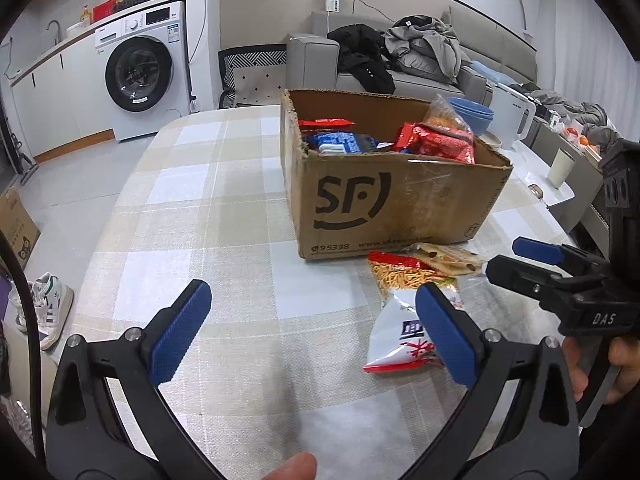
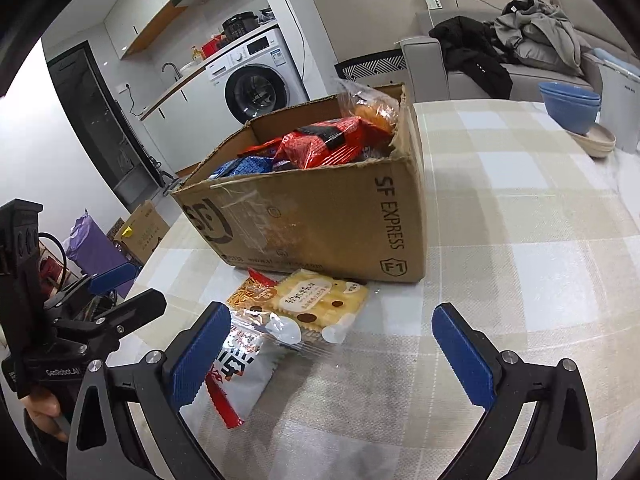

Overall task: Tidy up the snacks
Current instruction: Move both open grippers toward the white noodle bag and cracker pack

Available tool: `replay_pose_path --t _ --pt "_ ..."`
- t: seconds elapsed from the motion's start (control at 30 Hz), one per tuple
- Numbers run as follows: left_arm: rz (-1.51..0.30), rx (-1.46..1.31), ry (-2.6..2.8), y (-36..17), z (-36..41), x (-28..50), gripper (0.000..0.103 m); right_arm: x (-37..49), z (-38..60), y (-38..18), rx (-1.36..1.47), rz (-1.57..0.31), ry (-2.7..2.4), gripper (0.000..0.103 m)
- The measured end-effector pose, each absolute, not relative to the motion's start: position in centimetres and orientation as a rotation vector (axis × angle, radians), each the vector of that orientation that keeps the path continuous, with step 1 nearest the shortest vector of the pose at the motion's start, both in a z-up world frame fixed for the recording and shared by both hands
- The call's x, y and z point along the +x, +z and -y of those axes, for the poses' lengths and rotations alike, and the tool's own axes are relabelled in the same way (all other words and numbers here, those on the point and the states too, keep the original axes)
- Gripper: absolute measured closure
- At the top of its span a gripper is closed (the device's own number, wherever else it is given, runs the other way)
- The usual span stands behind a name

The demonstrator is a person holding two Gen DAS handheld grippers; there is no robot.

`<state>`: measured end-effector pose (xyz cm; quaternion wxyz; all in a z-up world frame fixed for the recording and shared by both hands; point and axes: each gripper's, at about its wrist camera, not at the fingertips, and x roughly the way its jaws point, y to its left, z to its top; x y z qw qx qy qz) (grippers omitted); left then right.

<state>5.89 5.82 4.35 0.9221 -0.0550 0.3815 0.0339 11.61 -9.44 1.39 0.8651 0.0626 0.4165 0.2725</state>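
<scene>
Two hand-held grippers hover with jaws spread wide and empty over a table (image 1: 224,208) draped in a beige-and-white checked cloth, three loose snack packets lying ahead of them

Nearest, a crinkly white foil packet with red trim (image 2: 240,376) lies flat just inside the left gripper (image 1: 313,332)'s right-hand pad and partly behind the right gripper (image 2: 331,354)'s left-hand pad; neither touches it as far as can be told. Just past it, between the jaws and the box, sit a clear-windowed bag of thin fried sticks (image 2: 252,294) and a glossy, see-through pack of pale square crackers (image 2: 320,300), the crackers overlapping the sticks

Farther on stands a scuffed brown corrugated cardboard box (image 1: 392,200), open-topped, already heaped with red and blue wrappers

The likely step is gathering the white packet for the box. Foil this slick and puffy would probably slide or pop under a hard pinch, so closing across the flat crimped seam, low to the cloth, looks the safer hold; the cloth itself may bunch if the pads drag

Beyond the box, stacked blue bowls (image 2: 570,106) rest well off to the right of the jaws
</scene>
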Motion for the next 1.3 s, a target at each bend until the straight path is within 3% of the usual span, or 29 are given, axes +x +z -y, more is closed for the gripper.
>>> replay_pose_path --t 1.3 --pt "-0.842 -0.096 0.064 1.4 -5.2 6.8 0.001 12.6 8.5 -1.6 0.041 -1.021 0.544 0.0"
